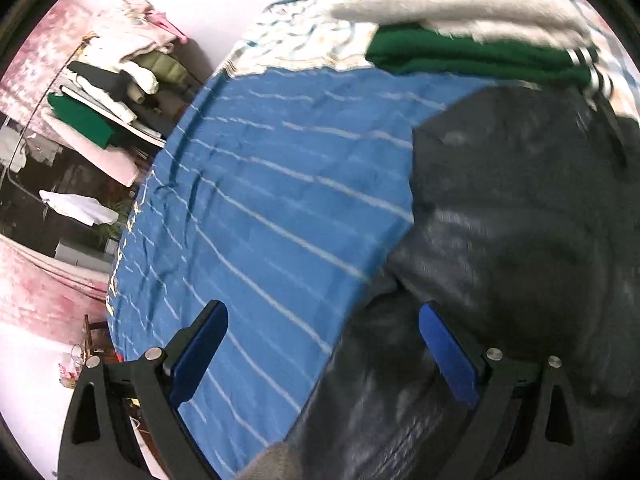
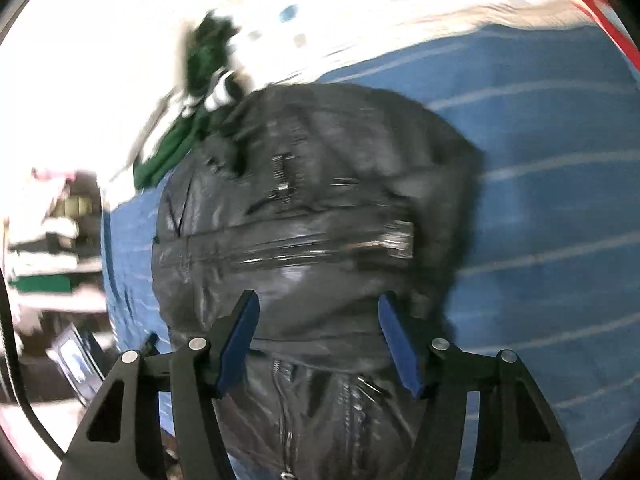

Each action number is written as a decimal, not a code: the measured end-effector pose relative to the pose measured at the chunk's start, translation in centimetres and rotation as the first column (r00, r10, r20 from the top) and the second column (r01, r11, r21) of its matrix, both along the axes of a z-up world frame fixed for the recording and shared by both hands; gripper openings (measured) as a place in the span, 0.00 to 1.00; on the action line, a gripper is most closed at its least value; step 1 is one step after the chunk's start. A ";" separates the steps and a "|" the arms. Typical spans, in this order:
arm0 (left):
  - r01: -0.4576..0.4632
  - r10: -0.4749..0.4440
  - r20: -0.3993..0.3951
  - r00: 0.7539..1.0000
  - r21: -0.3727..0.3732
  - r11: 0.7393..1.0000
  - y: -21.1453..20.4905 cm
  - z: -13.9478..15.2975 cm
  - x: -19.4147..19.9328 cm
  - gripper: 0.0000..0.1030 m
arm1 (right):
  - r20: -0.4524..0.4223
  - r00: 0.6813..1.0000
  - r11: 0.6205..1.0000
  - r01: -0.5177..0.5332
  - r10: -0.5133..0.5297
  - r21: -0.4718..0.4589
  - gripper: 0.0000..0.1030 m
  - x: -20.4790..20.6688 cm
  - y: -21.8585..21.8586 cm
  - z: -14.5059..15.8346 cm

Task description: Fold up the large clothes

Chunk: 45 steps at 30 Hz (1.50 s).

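A black leather jacket (image 2: 312, 216) with zips lies bunched on a blue striped bedsheet (image 2: 560, 200). It also shows in the left wrist view (image 1: 520, 220) at the right. My right gripper (image 2: 318, 308) is open, its blue pads just above the jacket's near part. My left gripper (image 1: 324, 320) is open over the jacket's left edge and the sheet (image 1: 260, 200); its right pad is over the jacket, its left pad over the sheet. Both views are motion-blurred.
A folded green garment (image 1: 472, 56) under a grey-white one (image 1: 460, 12) lies at the bed's far end, seen also in the right wrist view (image 2: 180, 140). A patterned white cloth (image 2: 360, 8) lies beyond. A cluttered shelf (image 1: 112, 92) of clothes stands left of the bed.
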<state>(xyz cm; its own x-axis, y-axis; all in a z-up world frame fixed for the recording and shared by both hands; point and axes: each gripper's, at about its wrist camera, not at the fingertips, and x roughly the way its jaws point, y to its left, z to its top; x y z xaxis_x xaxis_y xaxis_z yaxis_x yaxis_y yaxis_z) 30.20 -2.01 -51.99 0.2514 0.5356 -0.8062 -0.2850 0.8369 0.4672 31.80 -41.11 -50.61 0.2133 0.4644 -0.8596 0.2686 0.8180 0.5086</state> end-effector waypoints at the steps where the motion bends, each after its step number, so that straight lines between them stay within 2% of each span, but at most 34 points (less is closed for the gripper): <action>1: 0.000 0.000 0.011 1.000 -0.007 1.000 -0.1 -0.1 0.6 0.95 | -0.017 0.999 0.998 -0.041 0.040 -0.049 0.62 0.5 1.5 -0.5; 3: 0.002 -0.002 0.029 1.000 -0.017 1.000 -0.4 -0.6 1.9 0.95 | -0.063 0.995 0.984 -0.086 0.077 -0.158 0.59 0.5 3.1 -1.9; 4: 0.006 -0.006 0.026 1.000 -0.020 1.000 -0.5 -1.1 2.4 0.95 | -0.140 0.985 0.954 -0.137 0.102 -0.266 0.54 0.5 4.0 -3.8; 5: 0.009 -0.009 0.008 1.000 -0.029 1.000 -0.2 -2.0 3.4 0.95 | -0.184 0.976 0.933 -0.170 0.116 -0.317 0.46 0.4 4.6 -5.1; 7: 0.012 -0.013 -0.041 0.999 -0.043 0.999 0.0 -4.1 4.7 0.95 | -0.195 0.972 0.901 -0.197 0.129 -0.386 0.46 0.2 5.6 -6.7; 8: 0.014 -0.017 -0.068 0.998 -0.050 0.999 0.1 -5.4 5.3 0.97 | -0.201 0.971 0.894 -0.199 0.125 -0.402 0.46 0.2 6.0 -7.0; 10: 0.028 -0.032 -0.070 0.997 -0.064 0.998 0.3 -6.5 5.7 1.00 | -0.238 0.964 0.880 -0.215 0.121 -0.424 0.46 0.8 6.6 -7.0; 14: 0.059 -0.060 -0.011 0.998 -0.072 0.996 0.2 -6.6 5.1 1.00 | -0.288 0.953 0.893 -0.205 0.089 -0.400 0.47 2.1 6.9 -7.6; 17: 0.049 -0.046 0.035 0.998 -0.115 0.992 0.8 -6.7 4.8 1.00 | -0.305 0.948 0.889 -0.215 0.090 -0.405 0.47 2.6 7.1 -7.7; 21: 0.043 -0.041 0.015 0.999 -0.160 0.986 1.5 -6.3 5.1 1.00 | -0.317 0.944 0.887 -0.222 0.091 -0.406 0.47 3.1 7.0 -7.8; 24: 0.034 -0.035 -0.010 0.999 -0.099 0.994 1.1 -5.3 4.9 1.00 | -0.311 0.946 0.901 -0.210 0.090 -0.379 0.52 3.7 6.6 -6.7; 25: 0.035 -0.036 -0.014 0.999 -0.039 0.999 0.6 -4.6 4.5 1.00 | -0.283 0.955 0.916 -0.187 0.086 -0.354 0.55 3.4 6.1 -5.5; 27: 0.044 -0.043 -0.008 0.999 0.051 0.998 -0.3 -3.6 3.5 1.00 | -0.243 0.968 0.932 -0.145 0.064 -0.332 0.74 2.5 5.2 -3.8; 32: 0.050 -0.042 -0.041 0.998 0.212 0.976 -4.2 -1.5 -1.1 1.00 | -0.245 0.969 0.930 -0.124 0.038 -0.345 0.75 -1.3 2.6 -1.9; 34: 0.047 -0.032 -0.063 0.998 0.246 0.968 -6.2 -1.4 -3.4 1.00 | -0.255 0.966 0.927 -0.135 0.045 -0.350 0.75 -3.0 1.6 -1.9; 37: 0.043 -0.010 -0.123 0.992 0.269 0.962 -10.4 -1.6 -7.6 1.00 | -0.275 0.960 0.928 -0.151 0.056 -0.340 0.75 -5.3 -0.5 -2.4; 41: 0.046 0.008 -0.217 0.976 0.239 0.970 -17.0 -2.1 -12.6 1.00 | -0.311 0.947 0.926 -0.185 0.079 -0.329 0.75 -7.9 -4.0 -2.7; 45: 0.076 -0.018 -0.251 0.968 0.224 0.972 -23.7 -1.5 -16.9 1.00 | -0.335 0.938 0.920 -0.210 0.094 -0.330 0.75 -9.9 -7.6 -2.8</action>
